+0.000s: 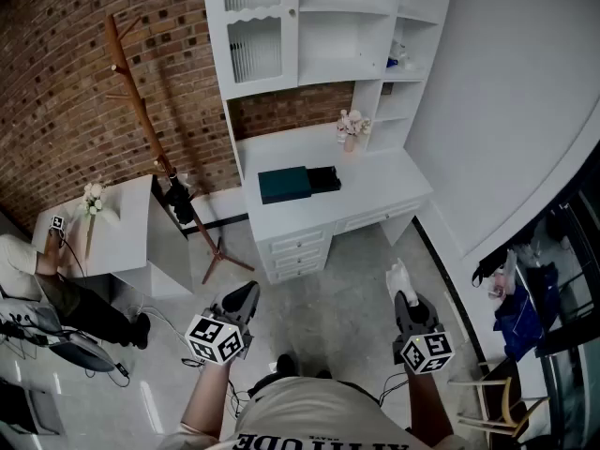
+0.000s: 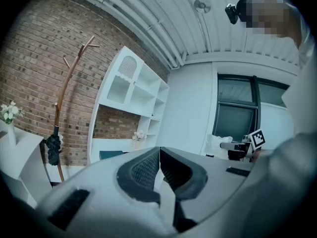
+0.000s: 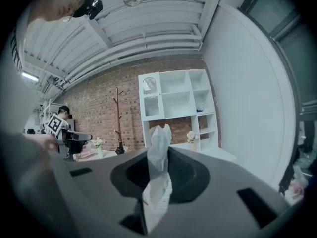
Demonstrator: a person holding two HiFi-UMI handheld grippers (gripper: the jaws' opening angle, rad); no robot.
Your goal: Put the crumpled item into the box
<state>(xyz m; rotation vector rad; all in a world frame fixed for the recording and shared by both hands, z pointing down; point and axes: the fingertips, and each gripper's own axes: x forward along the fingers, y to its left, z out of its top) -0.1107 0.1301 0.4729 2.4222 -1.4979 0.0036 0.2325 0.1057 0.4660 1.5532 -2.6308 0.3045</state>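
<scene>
A dark teal box (image 1: 284,184) lies on the white desk (image 1: 375,181) ahead of me, its black part (image 1: 324,178) to the right. My right gripper (image 1: 406,298) is shut on a white crumpled item (image 1: 397,276) that sticks out past its tips, held over the floor well short of the desk. In the right gripper view the crumpled item (image 3: 159,152) stands upright between the pads of the right gripper (image 3: 159,157). My left gripper (image 1: 242,300) hangs at the same height to the left; in its own view the left gripper (image 2: 159,155) is shut with nothing in it.
A white shelf unit (image 1: 309,26) rises behind the desk, with a flower vase (image 1: 352,127) on the desk. A wooden coat rack (image 1: 141,111) stands left of it. A small white table (image 1: 122,232) and a seated person (image 1: 37,270) are at the far left. A chair (image 1: 487,392) is at lower right.
</scene>
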